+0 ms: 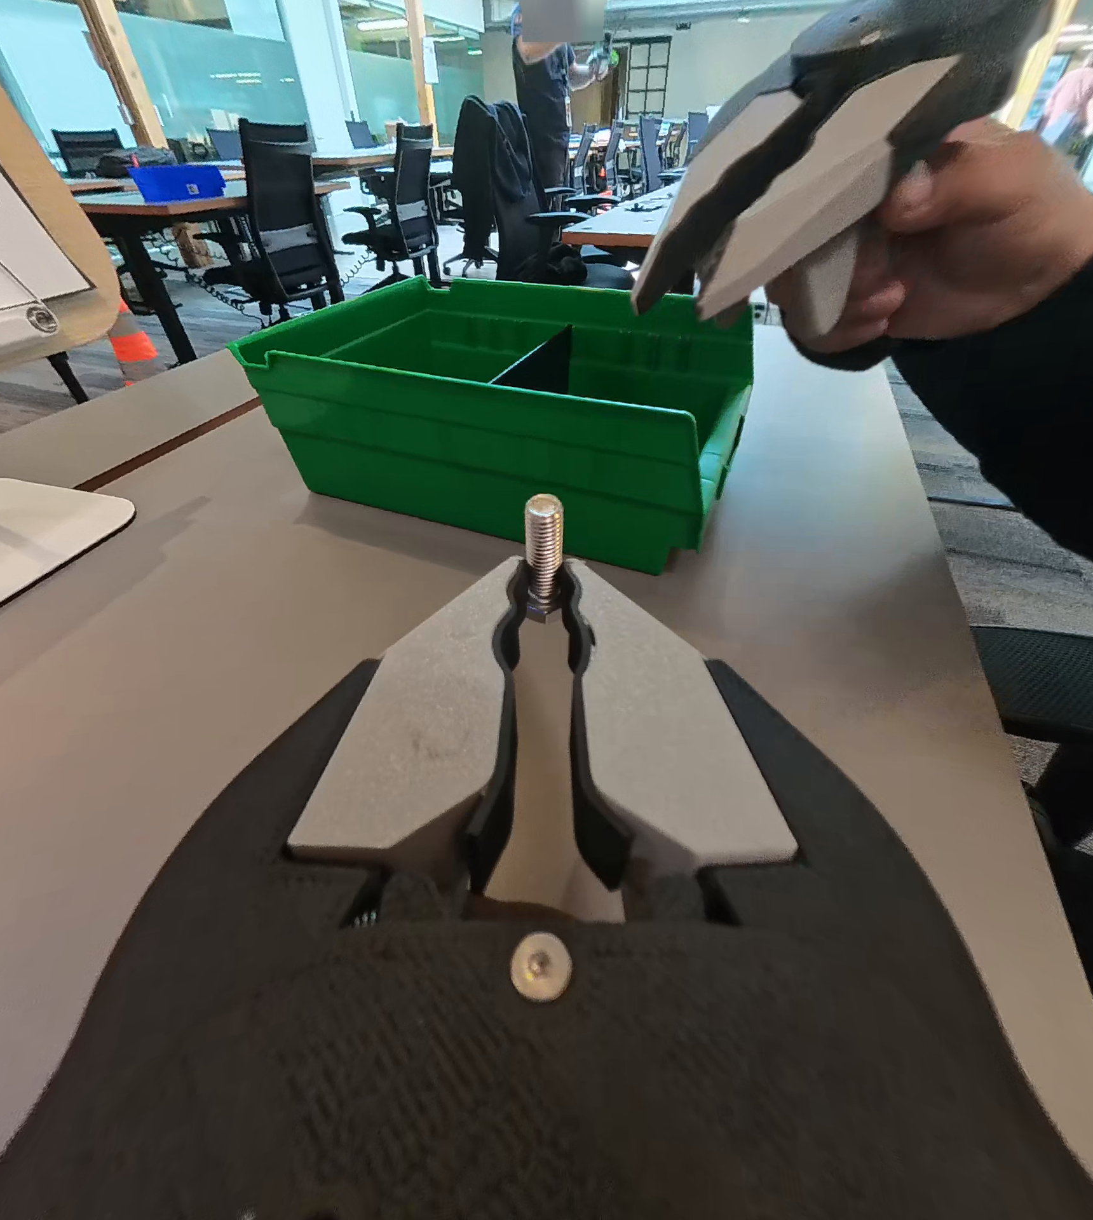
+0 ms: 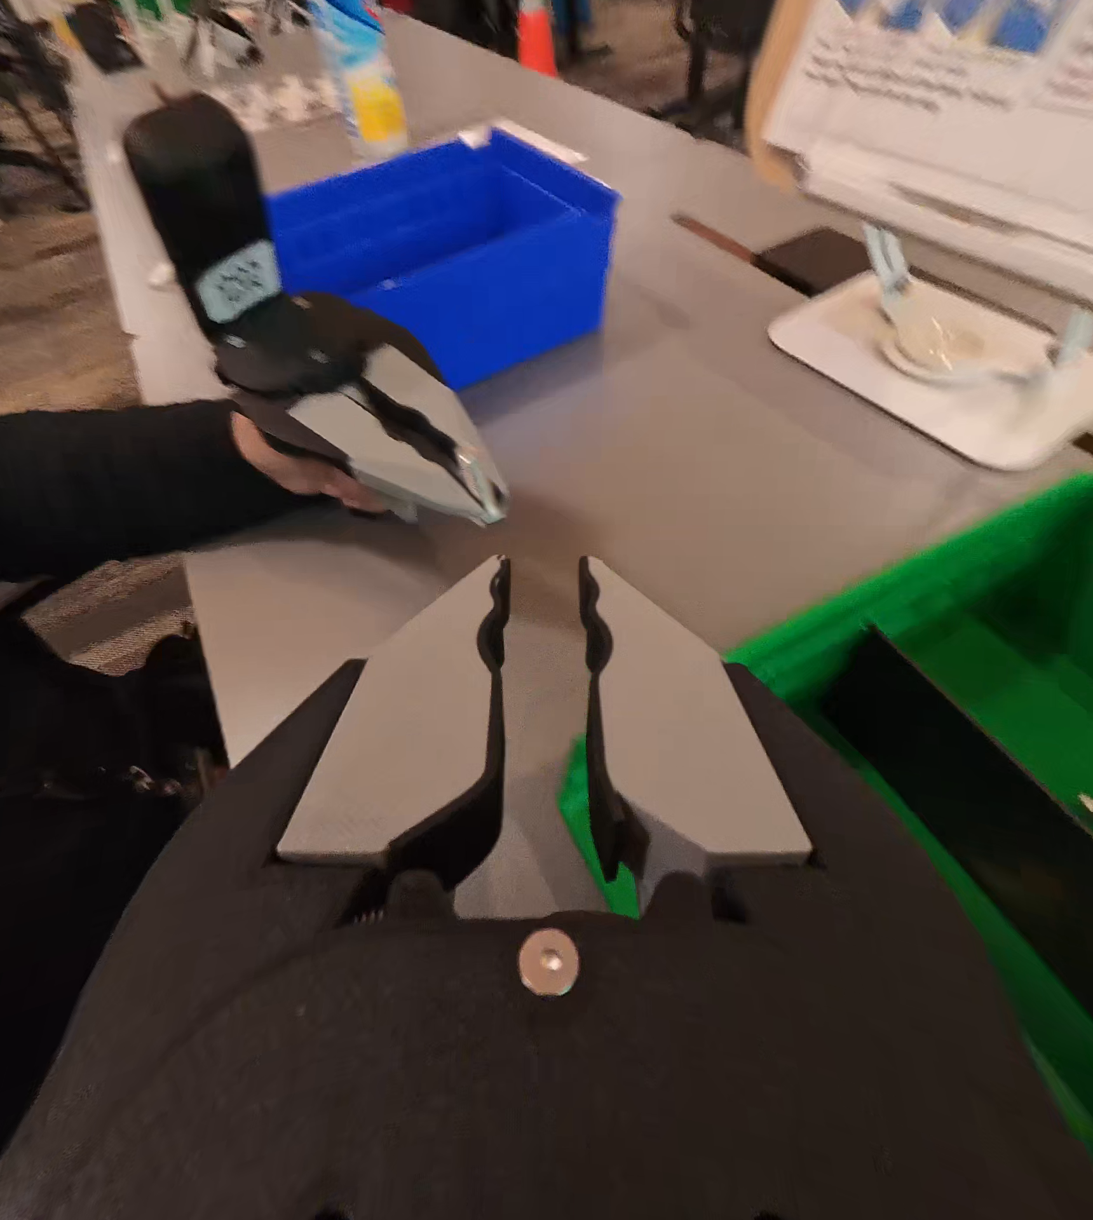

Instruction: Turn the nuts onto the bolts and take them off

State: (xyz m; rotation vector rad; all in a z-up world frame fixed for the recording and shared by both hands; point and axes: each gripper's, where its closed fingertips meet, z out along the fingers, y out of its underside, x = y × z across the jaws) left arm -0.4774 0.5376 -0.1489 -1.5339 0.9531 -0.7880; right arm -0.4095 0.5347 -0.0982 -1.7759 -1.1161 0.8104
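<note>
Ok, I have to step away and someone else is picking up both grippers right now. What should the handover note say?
Left gripper: shut on the bolt, held upright with its threaded end up, above the grey table.
Right gripper: open and empty, raised near the green bin.
No nut shows on the exposed thread; the metal at the fingertips could be the bolt's head or a nut, I cannot tell which.
The green bin has a black divider; what shows of the inside looks empty. A blue bin sits farther along the table.
Left to do: find a nut, turn it on, take it off.
</note>
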